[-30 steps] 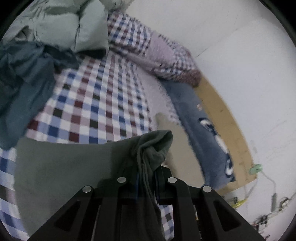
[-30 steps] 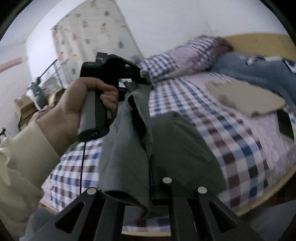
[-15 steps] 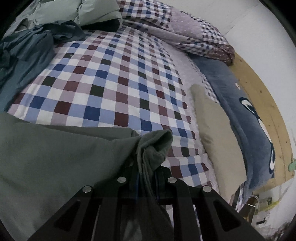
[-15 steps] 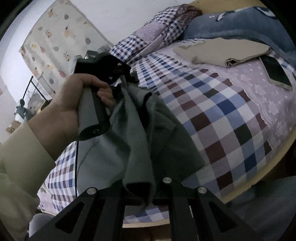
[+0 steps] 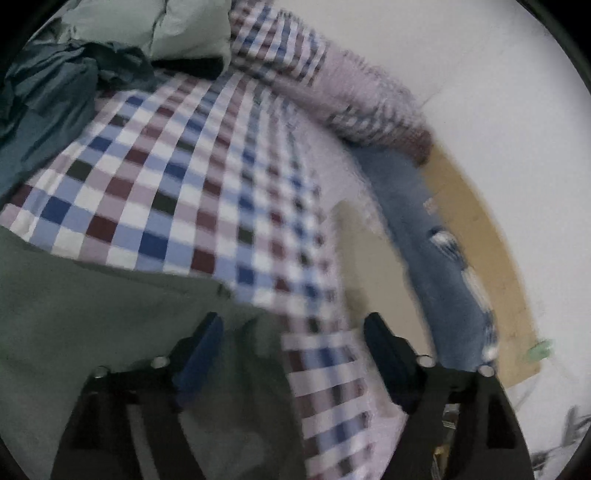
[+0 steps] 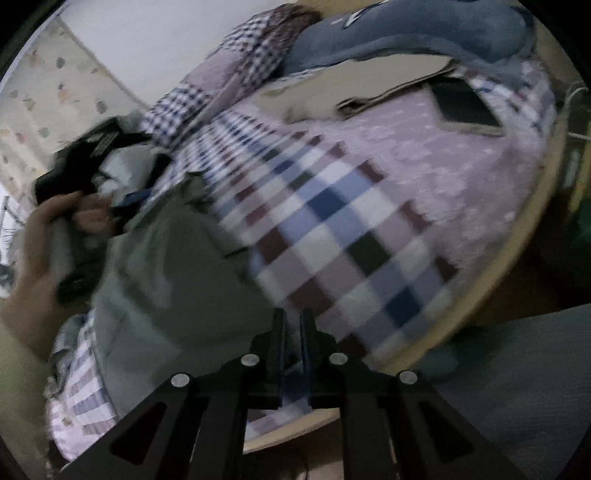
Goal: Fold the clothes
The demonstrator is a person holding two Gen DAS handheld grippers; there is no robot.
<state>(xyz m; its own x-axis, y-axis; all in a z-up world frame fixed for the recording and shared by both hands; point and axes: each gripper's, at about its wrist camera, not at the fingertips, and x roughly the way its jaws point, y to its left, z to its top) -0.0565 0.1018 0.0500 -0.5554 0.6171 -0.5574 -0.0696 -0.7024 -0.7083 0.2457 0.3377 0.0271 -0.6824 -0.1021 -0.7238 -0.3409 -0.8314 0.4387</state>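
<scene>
A grey-green garment (image 5: 110,314) lies spread on the checked bedsheet (image 5: 177,177) at the lower left. My left gripper (image 5: 291,339) is open above its right edge, with nothing between the fingers. In the right wrist view the same garment (image 6: 177,280) lies flat, and its near corner reaches my right gripper (image 6: 292,328). The right jaws are nearly together and seem to pinch that corner; blur hides the contact. A hand (image 6: 40,236) holds the left gripper (image 6: 125,199) at the garment's far end.
A folded beige garment (image 6: 369,88) and a phone (image 6: 465,107) lie further up the bed. A blue blanket (image 5: 436,240) runs along the wooden bed edge (image 6: 509,251). Dark blue clothes (image 5: 44,110) and a pale green duvet (image 5: 166,29) are piled at the far left.
The left gripper has opened and let go of the garment. The garment went from hanging between both grippers to lying flat on the bed. Both grippers moved lower.
</scene>
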